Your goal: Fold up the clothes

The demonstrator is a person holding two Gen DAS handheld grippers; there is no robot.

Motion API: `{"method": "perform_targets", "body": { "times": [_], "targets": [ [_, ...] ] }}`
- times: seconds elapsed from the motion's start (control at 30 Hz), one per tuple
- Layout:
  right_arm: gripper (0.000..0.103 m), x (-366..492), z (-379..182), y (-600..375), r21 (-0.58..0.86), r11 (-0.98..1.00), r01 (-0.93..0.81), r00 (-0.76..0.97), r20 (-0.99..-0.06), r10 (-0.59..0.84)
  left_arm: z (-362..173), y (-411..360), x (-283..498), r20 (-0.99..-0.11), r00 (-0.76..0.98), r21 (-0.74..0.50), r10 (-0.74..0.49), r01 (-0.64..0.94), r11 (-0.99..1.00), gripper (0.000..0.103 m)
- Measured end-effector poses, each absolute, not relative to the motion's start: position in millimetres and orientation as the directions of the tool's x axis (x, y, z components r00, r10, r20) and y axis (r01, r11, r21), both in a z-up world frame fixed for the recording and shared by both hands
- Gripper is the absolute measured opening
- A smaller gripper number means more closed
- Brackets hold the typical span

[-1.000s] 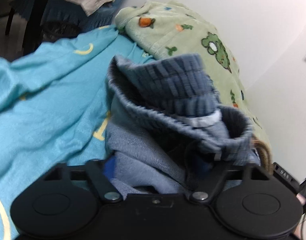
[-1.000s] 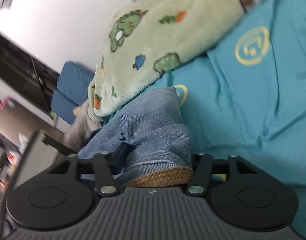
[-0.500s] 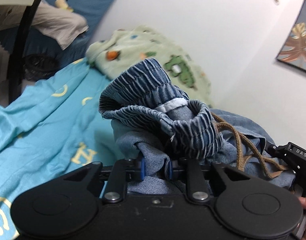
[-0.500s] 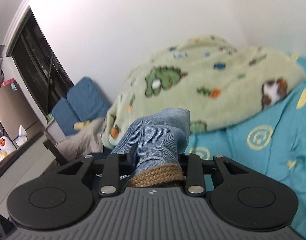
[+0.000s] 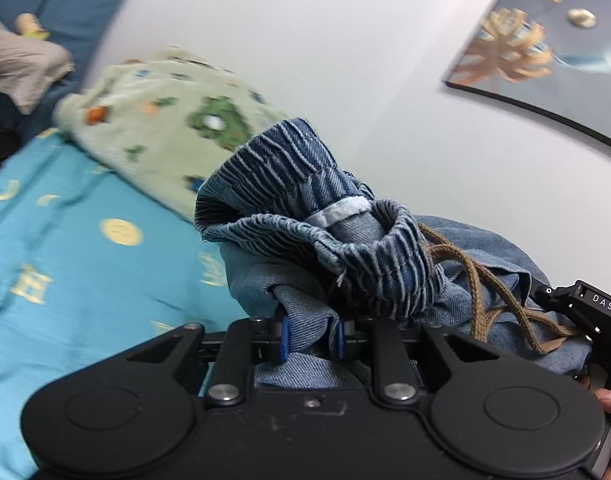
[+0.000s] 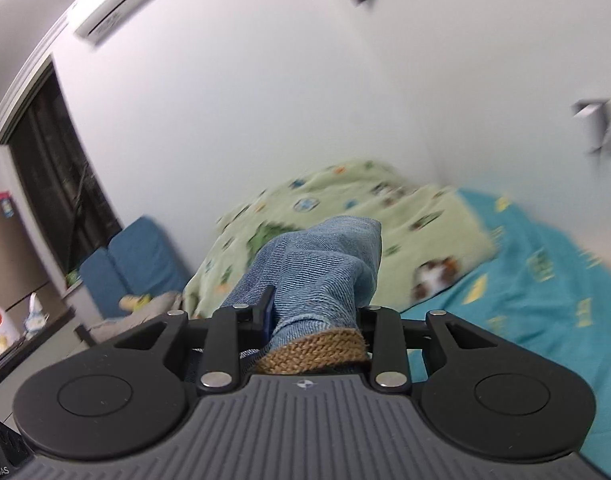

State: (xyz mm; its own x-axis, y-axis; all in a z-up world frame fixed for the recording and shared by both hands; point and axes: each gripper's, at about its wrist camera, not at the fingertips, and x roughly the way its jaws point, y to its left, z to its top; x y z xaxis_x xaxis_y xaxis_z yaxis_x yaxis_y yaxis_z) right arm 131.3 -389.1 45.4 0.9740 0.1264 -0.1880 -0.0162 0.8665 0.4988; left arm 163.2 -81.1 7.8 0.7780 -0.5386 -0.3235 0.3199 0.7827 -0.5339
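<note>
You hold denim garment (image 5: 345,240) aloft over bed (image 5: 65,264). Left tongs (image 5: 311,338) clamped on fold near waistband; right tongs (image 6: 313,316) clamped on denim beside brown drawstring (image 6: 317,354). Step: lift, shake out. Next: spread tongs apart, lay garment flat on bed.

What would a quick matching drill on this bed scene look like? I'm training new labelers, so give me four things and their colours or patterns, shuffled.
Things:
1. denim garment
2. drawstring cord
3. bedsheet
4. fleece blanket

Looks:
A. turquoise with yellow symbols
B. pale green with cartoon animals
C. blue, with a ribbed waistband
D. tan and braided

Pairs: 1-C, 2-D, 3-A, 4-B
</note>
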Motion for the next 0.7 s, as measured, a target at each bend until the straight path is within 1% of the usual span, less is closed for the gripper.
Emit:
{"method": "perform_targets", "body": {
  "times": [0.2, 0.27, 0.37, 0.47, 0.57, 0.7],
  "targets": [
    [0.032, 67.6, 57.8, -450.8, 0.471, 0.871, 0.138, 0.983, -0.174, -0.062, 8.7, -170.7, 159.5, -0.311, 0.688, -0.546, -0.656, 0.435, 0.716, 0.019],
    [0.032, 48.1, 55.4, -464.1, 0.453, 0.87, 0.194, 0.978, -0.162, -0.134, 2.4, -198.6, 160.6, -0.313, 0.649, -0.552, -0.693, 0.469, 0.689, 0.019],
    [0.032, 21.1, 46.5, -478.8, 0.407, 0.871, 0.275, 0.961, -0.137, -0.24, -11.1, -237.5, 161.6, -0.322, 0.602, -0.528, -0.73, 0.526, 0.667, 0.019],
    [0.032, 7.2, 29.4, -494.9, 0.38, 0.862, 0.335, 0.942, -0.12, -0.314, -27.6, -274.4, 162.4, -0.334, 0.561, -0.508, -0.758, 0.57, 0.646, 0.019],
    [0.033, -4.0, 4.7, -522.0, 0.39, 0.845, 0.366, 0.93, -0.12, -0.348, -45.5, -304.6, 168.1, -0.36, 0.533, -0.484, -0.766, 0.595, 0.642, 0.019],
    [0.033, -6.3, -29.2, -565.7, 0.413, 0.831, 0.372, 0.927, -0.207, -0.312, -70.6, -344.6, 172.0, -0.404, 0.504, -0.426, -0.764, 0.635, 0.644, 0.019]
  ]
}}
